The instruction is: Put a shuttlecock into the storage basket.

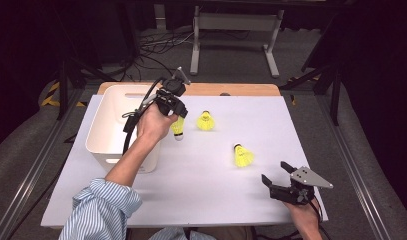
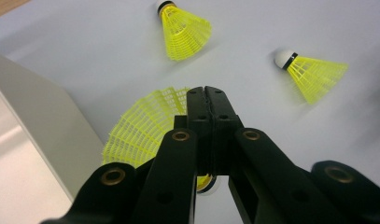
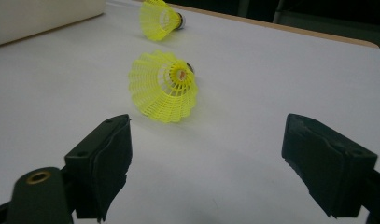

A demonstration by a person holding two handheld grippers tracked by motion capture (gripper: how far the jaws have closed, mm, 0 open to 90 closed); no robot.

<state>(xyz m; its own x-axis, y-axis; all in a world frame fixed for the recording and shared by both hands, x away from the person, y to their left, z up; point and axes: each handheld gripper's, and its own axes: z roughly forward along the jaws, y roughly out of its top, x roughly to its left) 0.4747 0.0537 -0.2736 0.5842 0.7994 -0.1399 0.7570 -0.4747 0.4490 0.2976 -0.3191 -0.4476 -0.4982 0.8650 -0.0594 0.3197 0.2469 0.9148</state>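
Observation:
My left gripper [image 1: 175,119] hovers just right of the white bin [image 1: 97,122], shut on the skirt of a yellow shuttlecock [image 1: 178,128] that hangs cork-down above the white mat. In the left gripper view its jaws [image 2: 207,100] are pressed together on the mesh of that shuttlecock [image 2: 143,128]. Two more yellow shuttlecocks lie on the mat, one [image 1: 206,121] close to the held one and one [image 1: 243,156] nearer the right hand. My right gripper [image 1: 275,172] rests at the mat's front right, open and holding nothing [image 3: 206,154], facing the nearer shuttlecock [image 3: 164,86].
The white bin's wall [image 2: 38,121] stands directly left of the left gripper. A wooden table edge [image 1: 231,89] runs behind the white mat [image 1: 201,185]. The second loose shuttlecock [image 3: 159,18] lies near the bin [image 3: 43,14] in the right gripper view.

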